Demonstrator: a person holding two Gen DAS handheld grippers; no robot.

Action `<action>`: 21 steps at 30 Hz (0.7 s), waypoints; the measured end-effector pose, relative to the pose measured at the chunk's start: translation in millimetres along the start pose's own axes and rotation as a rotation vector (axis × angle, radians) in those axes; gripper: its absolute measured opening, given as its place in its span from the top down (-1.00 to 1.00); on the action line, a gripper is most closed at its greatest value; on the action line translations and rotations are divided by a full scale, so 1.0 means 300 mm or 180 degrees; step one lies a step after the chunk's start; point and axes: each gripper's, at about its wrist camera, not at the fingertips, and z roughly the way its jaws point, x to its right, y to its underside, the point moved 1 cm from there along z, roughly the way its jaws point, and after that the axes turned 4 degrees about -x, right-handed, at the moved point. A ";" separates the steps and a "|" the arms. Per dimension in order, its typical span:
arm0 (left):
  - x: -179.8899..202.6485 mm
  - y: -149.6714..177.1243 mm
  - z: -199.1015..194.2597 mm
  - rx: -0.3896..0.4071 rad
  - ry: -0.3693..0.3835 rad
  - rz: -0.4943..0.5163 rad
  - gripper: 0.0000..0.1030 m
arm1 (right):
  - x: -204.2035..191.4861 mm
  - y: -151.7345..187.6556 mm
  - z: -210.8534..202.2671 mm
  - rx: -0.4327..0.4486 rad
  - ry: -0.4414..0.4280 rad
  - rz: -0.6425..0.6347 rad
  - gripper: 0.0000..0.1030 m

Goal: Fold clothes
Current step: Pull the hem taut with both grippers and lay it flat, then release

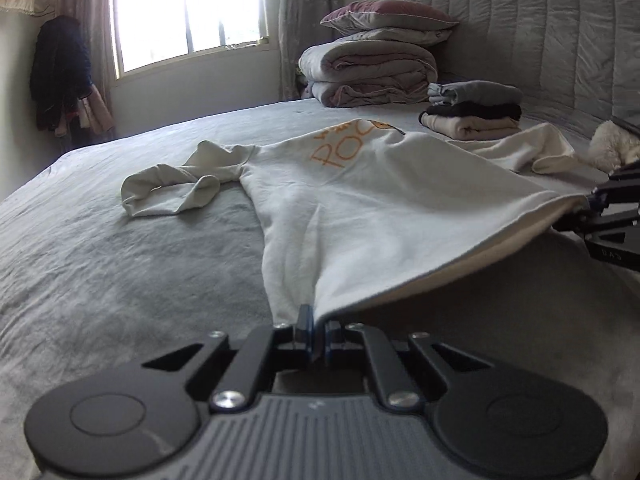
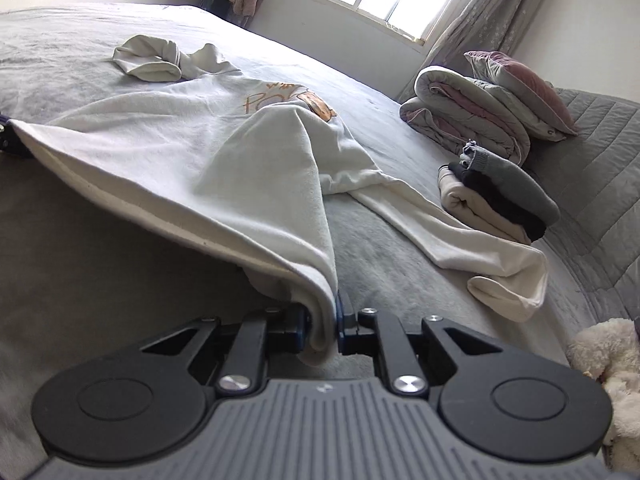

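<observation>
While three folded garments (image 1: 474,110) already sit stacked near the headboard, we judge the task partly done: the white sweatshirt (image 1: 360,200) remains wholly unfolded. It lies spread on the grey bed (image 1: 120,240), with its hem lifted off the cover and stretched between the two tools. The left gripper (image 1: 316,334) is clamped on one hem corner with its jaws narrow. The right gripper (image 2: 324,330) pinches a thicker bunch of the other corner, so its jaws stand slightly apart. In the left wrist view, one sleeve lies crumpled at ten o'clock from the body and the other trails off at two o'clock. The orange print faces up. We judge that flattening, both sleeve folds and the body fold are still outstanding.
</observation>
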 end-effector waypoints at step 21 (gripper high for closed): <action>0.115 0.071 -0.204 -0.0301 0.0344 0.0537 0.85 | 0.060 0.152 -0.128 -0.0141 -0.0290 -0.0568 0.67</action>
